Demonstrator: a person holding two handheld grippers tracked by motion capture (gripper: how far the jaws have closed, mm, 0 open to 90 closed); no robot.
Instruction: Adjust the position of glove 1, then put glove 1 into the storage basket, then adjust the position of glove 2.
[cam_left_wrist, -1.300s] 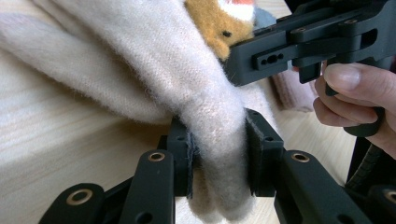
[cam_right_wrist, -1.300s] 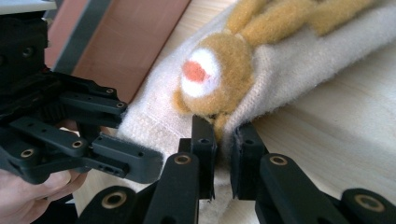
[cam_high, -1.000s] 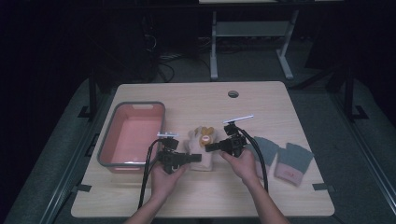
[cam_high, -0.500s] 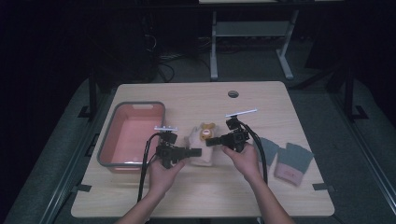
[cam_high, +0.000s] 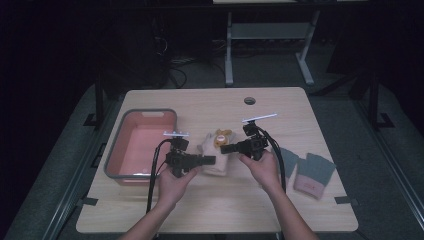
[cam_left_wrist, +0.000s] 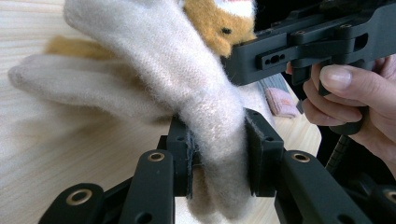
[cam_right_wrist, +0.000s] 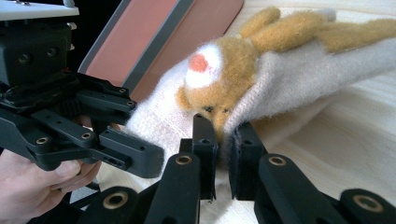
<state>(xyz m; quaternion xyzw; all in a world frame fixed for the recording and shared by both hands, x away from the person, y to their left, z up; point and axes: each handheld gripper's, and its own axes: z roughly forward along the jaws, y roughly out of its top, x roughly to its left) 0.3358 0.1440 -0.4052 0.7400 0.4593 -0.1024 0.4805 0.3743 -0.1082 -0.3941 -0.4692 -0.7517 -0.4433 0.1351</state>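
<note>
A fluffy cream glove (cam_high: 216, 152) with a tan bear face (cam_right_wrist: 219, 88) on it hangs between both grippers above the middle of the table. My left gripper (cam_high: 207, 160) is shut on the glove's cuff edge (cam_left_wrist: 217, 140), which bunches between its pads. My right gripper (cam_high: 226, 148) is shut on the opposite edge of the cuff (cam_right_wrist: 225, 125), just under the bear face. In the left gripper view the glove's fingers (cam_left_wrist: 84, 88) trail down to the wood. The two grippers face each other, close together.
A pink tub with a grey rim (cam_high: 142, 145) sits at the left of the wooden table (cam_high: 200, 105). Grey gloves with pink cuffs (cam_high: 307, 172) lie at the right. A round hole (cam_high: 249, 100) is near the far edge.
Both grippers have lifted slightly with the glove between them, the right one a little higher than before. Their grips stay the same.
</note>
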